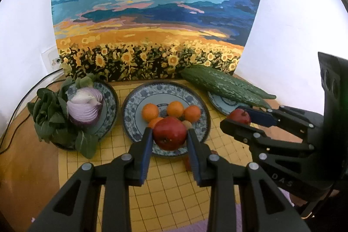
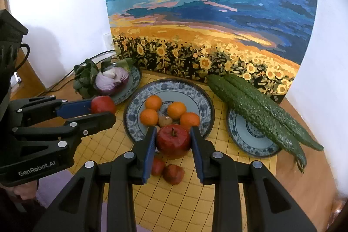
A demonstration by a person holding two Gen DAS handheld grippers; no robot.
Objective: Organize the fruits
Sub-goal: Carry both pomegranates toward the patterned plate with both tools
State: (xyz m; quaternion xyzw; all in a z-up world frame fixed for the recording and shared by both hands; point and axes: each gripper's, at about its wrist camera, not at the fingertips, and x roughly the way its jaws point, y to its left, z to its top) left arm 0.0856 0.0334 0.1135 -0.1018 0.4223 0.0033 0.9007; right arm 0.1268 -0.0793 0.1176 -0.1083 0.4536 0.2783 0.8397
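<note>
My left gripper (image 1: 168,132) is shut on a red apple (image 1: 170,133) above the near rim of the middle blue-patterned plate (image 1: 132,110). On that plate lie several oranges (image 1: 150,111) and a small brown fruit (image 2: 165,121). My right gripper (image 2: 173,138) is shut on a second red apple (image 2: 173,141) with its stem up, above the same plate's (image 2: 134,110) near edge. Each view shows the other gripper from the side: the right one (image 1: 236,117) with its apple (image 1: 239,116), the left one (image 2: 104,111) with its apple (image 2: 103,104). Two small red fruits (image 2: 171,173) lie on the mat below.
A left plate (image 1: 109,99) carries a halved red onion (image 1: 84,109) and leafy greens (image 1: 50,116). Two long green gourds (image 2: 256,110) rest across a right plate (image 2: 243,136). A painting (image 1: 152,14) leans on the wall behind. A yellow gridded mat (image 1: 169,192) covers the wooden table; a cable (image 1: 32,88) runs at left.
</note>
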